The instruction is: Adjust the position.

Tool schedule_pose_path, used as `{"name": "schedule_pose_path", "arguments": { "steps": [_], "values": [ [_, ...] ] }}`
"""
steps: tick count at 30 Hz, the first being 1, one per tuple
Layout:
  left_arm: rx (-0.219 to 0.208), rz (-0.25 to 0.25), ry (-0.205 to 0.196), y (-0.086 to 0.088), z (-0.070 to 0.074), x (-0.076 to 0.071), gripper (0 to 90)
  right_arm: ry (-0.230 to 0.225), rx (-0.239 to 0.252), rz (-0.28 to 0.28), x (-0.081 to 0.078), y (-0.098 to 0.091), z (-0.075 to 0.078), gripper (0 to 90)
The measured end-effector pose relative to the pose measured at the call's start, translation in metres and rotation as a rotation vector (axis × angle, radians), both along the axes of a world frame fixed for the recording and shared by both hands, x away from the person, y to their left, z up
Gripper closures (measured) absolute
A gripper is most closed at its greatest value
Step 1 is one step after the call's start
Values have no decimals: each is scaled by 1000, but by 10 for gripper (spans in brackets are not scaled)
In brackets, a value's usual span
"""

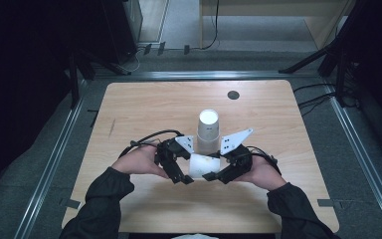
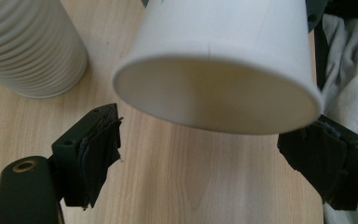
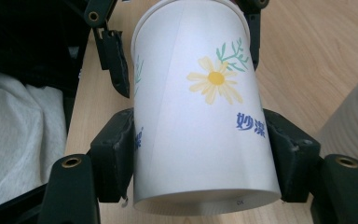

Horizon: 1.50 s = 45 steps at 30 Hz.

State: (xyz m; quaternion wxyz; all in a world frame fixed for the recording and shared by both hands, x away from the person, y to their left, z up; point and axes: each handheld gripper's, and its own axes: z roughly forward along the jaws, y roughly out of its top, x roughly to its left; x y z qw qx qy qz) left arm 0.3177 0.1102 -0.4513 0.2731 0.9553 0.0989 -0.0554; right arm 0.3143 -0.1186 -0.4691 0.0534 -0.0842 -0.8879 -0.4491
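Paper cup (image 3: 205,116) lifted off the counter (image 1: 144,109), pinched near its base by the right gripper (image 1: 218,175) fingers; left gripper (image 1: 181,178) fingers spread clear of its rim, apparently handing over. Beyond, the inverted cup stack (image 1: 208,130) it likely came from.

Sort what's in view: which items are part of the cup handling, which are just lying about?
In the job:
- paper cup, clamped by the right gripper
- left gripper, jaws open at the cup's rim
- stack of cups, upright just beyond

Lying about:
- dark round disc at the table's far edge
- white cloth at the near edge
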Motion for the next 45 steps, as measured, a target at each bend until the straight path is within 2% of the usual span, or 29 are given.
{"name": "schedule_pose_path", "arguments": {
  "steps": [7, 9, 13, 19, 21, 24, 26, 28, 37, 40, 42, 45],
  "values": [
    [-74, 63, -30, 16, 2, 0, 133, -3, 14, -11, 1, -6, 4, 341],
    [-87, 90, -16, 20, 0, 0, 133, -4, 19, -18, 1, -7, 5, 341],
    [-107, 113, 4, 28, -6, -5, 136, -11, 20, -20, 0, -8, 6, 341],
    [-130, 107, 19, 29, -17, -16, 132, -4, 24, -19, 1, -9, 6, 341],
    [-167, 105, 33, 29, -20, -19, 132, 0, 28, -13, 1, -8, 6, 340],
    [-189, 106, 14, 26, -20, -20, 132, 2, 30, -2, 0, -7, 6, 340],
    [-238, 103, 18, 25, -20, -19, 132, 3, 34, 4, 0, -6, 6, 340],
    [-269, 96, 20, 23, -20, -18, 133, 4, 35, 8, 0, -5, 5, 340],
    [-357, 92, 16, 17, -17, -16, 155, 25, 43, 33, -1, -1, 4, 339],
    [-374, 86, 14, 18, -16, -15, 170, 37, 51, 44, -1, 1, 3, 339],
    [-380, 87, 3, 18, -16, -16, 215, 47, 57, 51, -1, 2, 2, 339],
    [-376, 85, -3, 20, -15, -16, 235, 50, 56, 51, -1, 4, 2, 340]
  ]
}}
